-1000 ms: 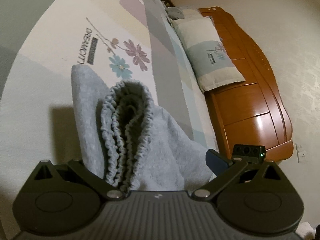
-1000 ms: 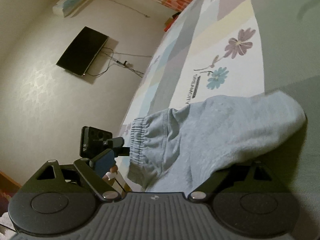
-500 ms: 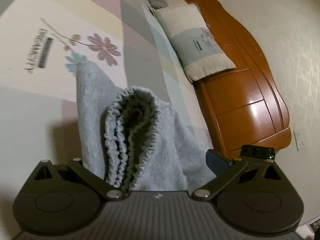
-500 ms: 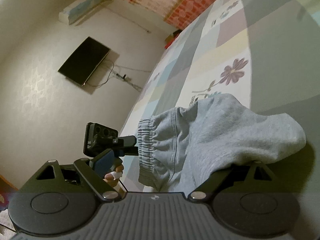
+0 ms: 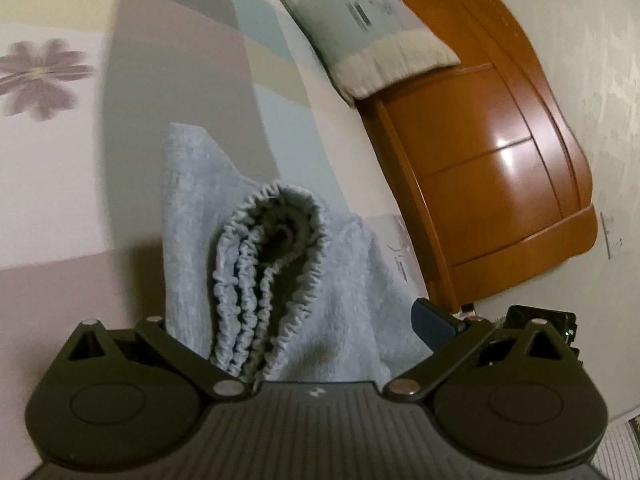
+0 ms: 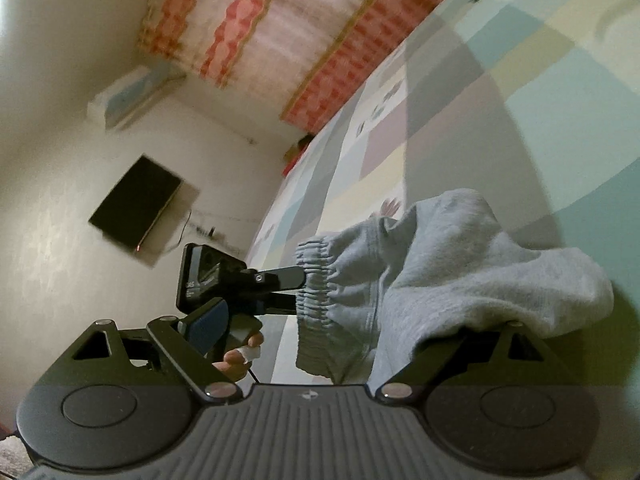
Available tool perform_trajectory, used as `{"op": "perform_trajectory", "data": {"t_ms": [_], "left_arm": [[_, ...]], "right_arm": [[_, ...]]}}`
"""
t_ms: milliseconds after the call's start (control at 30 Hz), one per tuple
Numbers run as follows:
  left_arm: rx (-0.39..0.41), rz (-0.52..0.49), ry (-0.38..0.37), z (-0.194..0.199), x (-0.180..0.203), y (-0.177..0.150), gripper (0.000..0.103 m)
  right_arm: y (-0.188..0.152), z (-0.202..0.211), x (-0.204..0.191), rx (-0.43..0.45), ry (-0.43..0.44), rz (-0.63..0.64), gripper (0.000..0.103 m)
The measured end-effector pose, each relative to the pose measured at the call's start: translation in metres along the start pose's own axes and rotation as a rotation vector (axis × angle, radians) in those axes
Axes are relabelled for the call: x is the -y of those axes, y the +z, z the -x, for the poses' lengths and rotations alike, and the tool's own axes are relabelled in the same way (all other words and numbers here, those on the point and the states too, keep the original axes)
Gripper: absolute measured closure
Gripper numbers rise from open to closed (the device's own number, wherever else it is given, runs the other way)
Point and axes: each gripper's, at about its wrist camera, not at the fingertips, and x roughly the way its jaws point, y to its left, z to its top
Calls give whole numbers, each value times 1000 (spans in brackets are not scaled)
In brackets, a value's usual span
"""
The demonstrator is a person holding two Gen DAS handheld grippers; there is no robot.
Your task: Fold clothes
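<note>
Step in hand, by my read: mid-fold carry. Grey sweatpants [image 5: 280,280] are up off the bed [image 5: 180,60], held at the elastic waistband [image 5: 272,264] end by both grippers.

Left gripper [image 6: 296,280]: in the right wrist view its jaws are pressed together on the waistband edge, pinching the gathered elastic. In its own view the doubled waistband sits right between the jaws and fills the gap. A hand [image 6: 240,356] is visible under that gripper's handle.

Right gripper [image 6: 360,344]: its right jaw is buried under the cloth, and the left jaw stands clear of the fabric, well to the left of it. Cloth drapes over the right side and bunches ahead of the jaws. Looks like a pinch on the sweatpants, but the contact point is hidden, so I can't tell for sure.

Ahead of the jaws: patchwork bedsheet, pillow [image 5: 372,28] and wooden headboard [image 5: 500,160] to the right in the left wrist view.

Next move likely needs both grippers to travel together and lower the waistband end onto the rest of the garment, keeping tension even so the layers don't slide. The left wrist view is motion-blurred.
</note>
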Motion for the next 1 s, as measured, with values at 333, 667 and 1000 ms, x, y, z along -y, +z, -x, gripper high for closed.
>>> {"op": "perform_trajectory", "data": {"t_ms": [333, 667, 1000], "left_arm": [[-151, -122, -15, -133, 73, 63, 2], [-284, -293, -31, -262, 153, 115, 2], [-308, -347, 23, -335, 166, 150, 2]], "right_arm": [[24, 80, 41, 178, -60, -42, 8], [31, 118, 70, 330, -174, -46, 7], [17, 108, 98, 398, -258, -44, 7]]}}
